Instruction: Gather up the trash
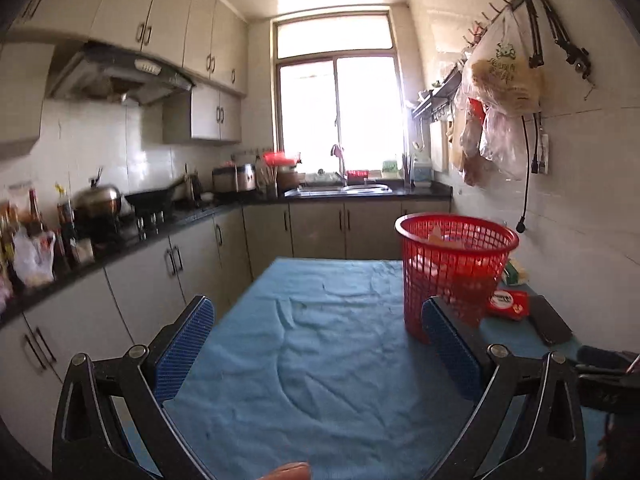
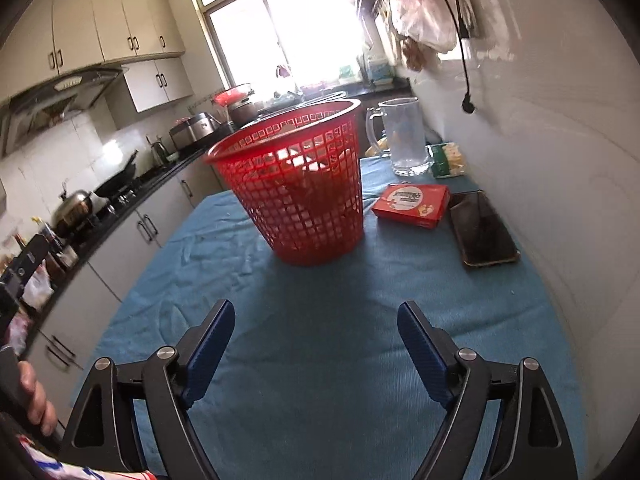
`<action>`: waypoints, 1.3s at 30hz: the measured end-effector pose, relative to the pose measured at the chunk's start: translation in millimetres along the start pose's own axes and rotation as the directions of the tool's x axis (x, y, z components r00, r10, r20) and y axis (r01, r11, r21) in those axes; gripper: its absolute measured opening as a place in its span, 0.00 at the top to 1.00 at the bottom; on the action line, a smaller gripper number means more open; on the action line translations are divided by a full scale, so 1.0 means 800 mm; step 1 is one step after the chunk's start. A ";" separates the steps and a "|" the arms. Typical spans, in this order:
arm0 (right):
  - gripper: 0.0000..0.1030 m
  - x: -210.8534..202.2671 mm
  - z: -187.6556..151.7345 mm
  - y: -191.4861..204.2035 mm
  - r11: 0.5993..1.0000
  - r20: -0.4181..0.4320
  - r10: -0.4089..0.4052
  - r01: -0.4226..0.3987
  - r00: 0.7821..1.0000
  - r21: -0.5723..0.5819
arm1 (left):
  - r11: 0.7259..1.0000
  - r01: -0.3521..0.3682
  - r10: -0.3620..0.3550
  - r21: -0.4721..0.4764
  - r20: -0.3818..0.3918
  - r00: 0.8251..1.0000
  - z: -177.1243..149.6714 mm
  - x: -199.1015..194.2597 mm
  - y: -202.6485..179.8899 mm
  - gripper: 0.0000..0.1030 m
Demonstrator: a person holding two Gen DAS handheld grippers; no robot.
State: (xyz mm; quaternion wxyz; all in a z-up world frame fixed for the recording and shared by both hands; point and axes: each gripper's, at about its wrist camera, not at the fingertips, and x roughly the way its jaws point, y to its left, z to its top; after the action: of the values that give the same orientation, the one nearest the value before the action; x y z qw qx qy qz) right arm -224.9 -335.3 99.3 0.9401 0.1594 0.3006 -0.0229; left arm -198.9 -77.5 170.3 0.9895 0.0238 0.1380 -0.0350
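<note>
A red mesh basket (image 1: pixel 454 276) (image 2: pixel 296 184) stands upright on a table covered by a blue cloth (image 1: pixel 320 340) (image 2: pixel 320 320). Pale and reddish items lie inside it, too indistinct to name. My left gripper (image 1: pixel 318 320) is open above the cloth, with the basket just beyond its right finger. My right gripper (image 2: pixel 316 320) is open too, short of the basket, nothing between its blue pads. A red box (image 2: pixel 412 204) (image 1: pixel 508 304) and a dark phone (image 2: pixel 482 234) (image 1: pixel 550 324) lie right of the basket.
A clear glass mug (image 2: pixel 402 136) and a green packet (image 2: pixel 446 160) stand behind the box by the white wall. Kitchen counter with pots and bottles (image 1: pixel 92 216) runs along the left. Plastic bags (image 1: pixel 500 92) hang on the right wall. A person's hand (image 2: pixel 34 396) shows at lower left.
</note>
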 end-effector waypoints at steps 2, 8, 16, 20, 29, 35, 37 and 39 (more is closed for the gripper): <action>0.15 -0.003 -0.011 0.009 1.000 0.006 -0.013 0.013 1.000 -0.008 | 0.999 0.013 -0.014 -0.042 -0.023 1.000 -0.009 0.001 0.010 0.00; 0.15 -0.007 -0.030 0.032 0.994 0.033 -0.090 0.092 0.995 -0.059 | 0.997 -0.042 0.041 -0.063 -0.031 0.999 -0.028 0.008 0.028 0.00; 0.14 0.007 -0.033 0.047 0.986 0.019 -0.147 0.148 0.989 -0.073 | 0.996 -0.025 0.015 -0.083 -0.124 0.992 -0.057 0.040 0.050 0.00; 0.14 0.015 -0.036 0.053 0.982 0.010 -0.170 0.170 0.985 -0.082 | 0.998 -0.039 0.028 -0.056 -0.179 0.983 -0.068 0.056 0.050 0.00; 0.13 0.029 -0.038 0.063 0.980 -0.018 -0.177 0.174 0.984 -0.091 | 0.999 -0.041 0.045 0.019 -0.295 0.955 -0.094 0.084 0.040 0.00; 0.13 0.034 -0.038 0.065 0.979 -0.026 -0.181 0.178 0.983 -0.095 | 1.000 -0.015 0.023 0.027 -0.309 0.951 -0.100 0.087 0.034 0.00; 0.13 0.034 -0.037 0.064 0.980 -0.028 -0.181 0.178 0.983 -0.091 | 1.000 -0.009 0.014 0.018 -0.311 0.950 -0.101 0.088 0.033 0.00; 0.13 0.035 -0.038 0.064 0.980 -0.030 -0.182 0.179 0.983 -0.089 | 1.000 -0.008 0.010 0.007 -0.314 0.949 -0.101 0.089 0.033 0.00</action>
State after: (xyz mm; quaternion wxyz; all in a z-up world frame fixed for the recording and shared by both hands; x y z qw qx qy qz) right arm -211.7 -275.9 74.8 0.9342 0.0914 0.3324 -0.0923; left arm -150.9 -51.1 74.2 0.9550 0.0327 0.2936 -0.0264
